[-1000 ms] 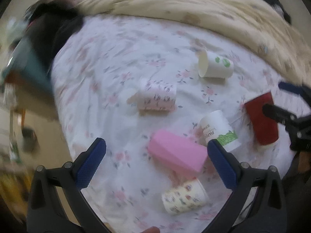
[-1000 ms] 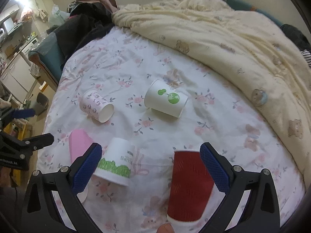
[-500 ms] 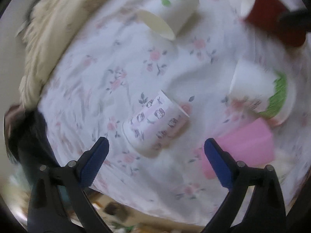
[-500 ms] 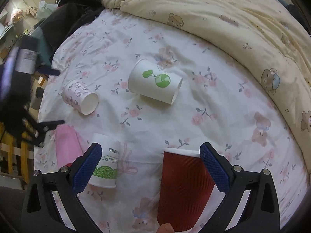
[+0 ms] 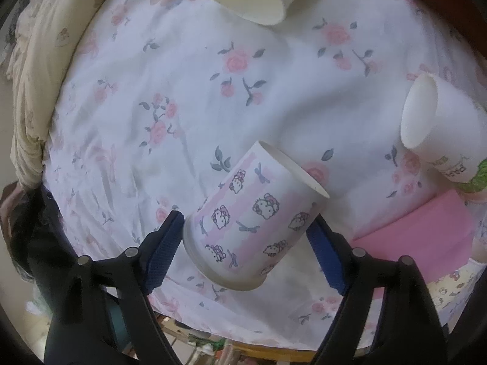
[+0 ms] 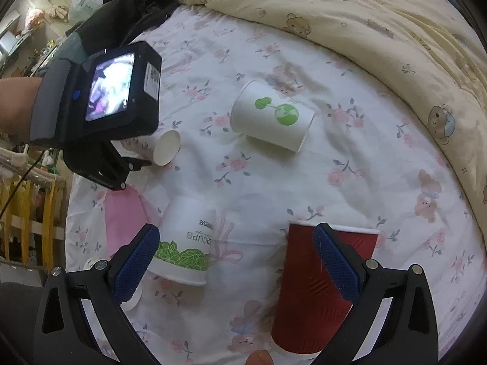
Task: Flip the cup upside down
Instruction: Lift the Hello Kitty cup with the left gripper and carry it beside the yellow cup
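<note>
A white paper cup with pink cat print [image 5: 252, 219] lies on its side on the floral bedsheet [image 5: 182, 91], mouth pointing up-right. My left gripper [image 5: 248, 240] straddles it with both blue pads close to its sides; contact is unclear. In the right wrist view the same cup [image 6: 162, 149] shows under the left gripper's body [image 6: 100, 115]. My right gripper [image 6: 234, 261] is open over the sheet. A red ribbed cup [image 6: 316, 289] lies partly behind its right finger, and a white cup with a green band [image 6: 185, 243] lies by its left finger.
A white cup with a green globe print [image 6: 271, 118] lies on its side farther back. A pink box [image 5: 417, 237] and a small printed cup [image 5: 456, 286] lie at the bed's near edge. A cream bear-print duvet [image 6: 380, 24] covers the far side. Dark clothing [image 6: 137, 3] lies at the far left.
My left gripper has swung over the bed and closed in around the cat-print cup, its jaws narrowing. The right gripper has shifted slightly; the red cup sits nearer its right finger.
</note>
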The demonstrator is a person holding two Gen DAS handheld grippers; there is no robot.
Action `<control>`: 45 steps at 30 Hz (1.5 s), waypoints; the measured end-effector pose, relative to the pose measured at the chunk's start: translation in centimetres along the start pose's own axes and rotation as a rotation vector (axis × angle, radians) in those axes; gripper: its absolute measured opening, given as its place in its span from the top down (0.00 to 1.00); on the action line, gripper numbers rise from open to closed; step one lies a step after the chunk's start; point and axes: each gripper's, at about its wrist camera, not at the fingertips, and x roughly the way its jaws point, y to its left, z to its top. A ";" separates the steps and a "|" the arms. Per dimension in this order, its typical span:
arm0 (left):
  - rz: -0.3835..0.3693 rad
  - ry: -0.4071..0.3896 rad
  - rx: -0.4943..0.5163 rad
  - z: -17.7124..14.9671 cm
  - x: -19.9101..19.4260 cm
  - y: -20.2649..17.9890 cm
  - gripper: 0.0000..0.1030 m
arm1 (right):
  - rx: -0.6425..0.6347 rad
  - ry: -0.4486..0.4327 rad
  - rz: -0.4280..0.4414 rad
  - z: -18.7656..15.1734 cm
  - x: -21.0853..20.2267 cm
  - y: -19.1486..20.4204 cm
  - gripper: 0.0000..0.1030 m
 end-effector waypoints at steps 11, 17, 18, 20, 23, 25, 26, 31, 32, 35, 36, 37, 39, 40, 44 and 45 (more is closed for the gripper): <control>-0.150 -0.110 -0.457 -4.8 -5.2 1.1 0.24 | 0.016 -0.024 0.015 -1.0 -1.4 0.7 0.00; -0.256 -0.140 -0.700 -8.6 -7.5 -1.5 0.24 | 0.019 -0.054 0.024 -2.7 -2.9 1.2 0.00; -0.282 -0.152 -0.744 -9.3 -8.0 -2.2 0.24 | 0.020 -0.058 0.027 -3.1 -3.1 1.3 0.00; -0.310 -0.174 -0.799 -10.5 -9.0 -4.0 0.24 | 0.022 -0.060 0.033 -4.1 -3.5 1.4 0.00; -0.333 -0.195 -0.868 -12.0 -10.0 -6.4 0.24 | 0.018 -0.073 0.026 -5.2 -4.2 1.6 0.00; -0.350 -0.217 -0.934 -13.1 -10.9 -8.0 0.24 | 0.017 -0.086 0.016 -6.0 -4.8 1.7 0.00; -0.367 -0.224 -0.951 -13.3 -11.1 -8.6 0.24 | 0.019 -0.090 0.017 -6.4 -5.0 1.7 0.00; -0.434 -0.250 -1.090 -15.3 -11.9 -12.4 0.24 | 0.030 -0.104 0.031 -9.0 -6.1 2.1 0.00; -0.449 -0.254 -1.114 -15.5 -11.9 -12.9 0.24 | 0.027 -0.106 0.028 -9.5 -6.1 2.1 0.00; -0.511 -0.262 -1.209 -16.3 -11.7 -14.9 0.24 | 0.022 -0.112 0.019 -10.9 -6.5 2.4 0.00; -0.524 -0.263 -1.226 -16.3 -11.6 -15.4 0.24 | 0.023 -0.112 0.014 -11.3 -6.6 2.4 0.00; -0.554 -0.269 -1.262 -16.4 -11.3 -16.2 0.24 | 0.028 -0.112 0.012 -11.9 -6.7 2.3 0.00; -0.591 -0.266 -1.309 -16.5 -10.8 -17.4 0.24 | 0.039 -0.110 0.006 -12.9 -6.8 2.1 0.00; -0.605 -0.265 -1.337 -16.5 -10.6 -18.1 0.24 | 0.044 -0.111 0.005 -13.4 -6.9 1.9 0.00; -0.672 -0.249 -1.442 -16.0 -9.5 -20.7 0.24 | 0.082 -0.104 0.010 -14.9 -7.0 0.7 0.00; -0.680 -0.245 -1.458 -15.8 -9.2 -21.0 0.24 | 0.088 -0.103 0.010 -15.1 -7.0 0.6 0.00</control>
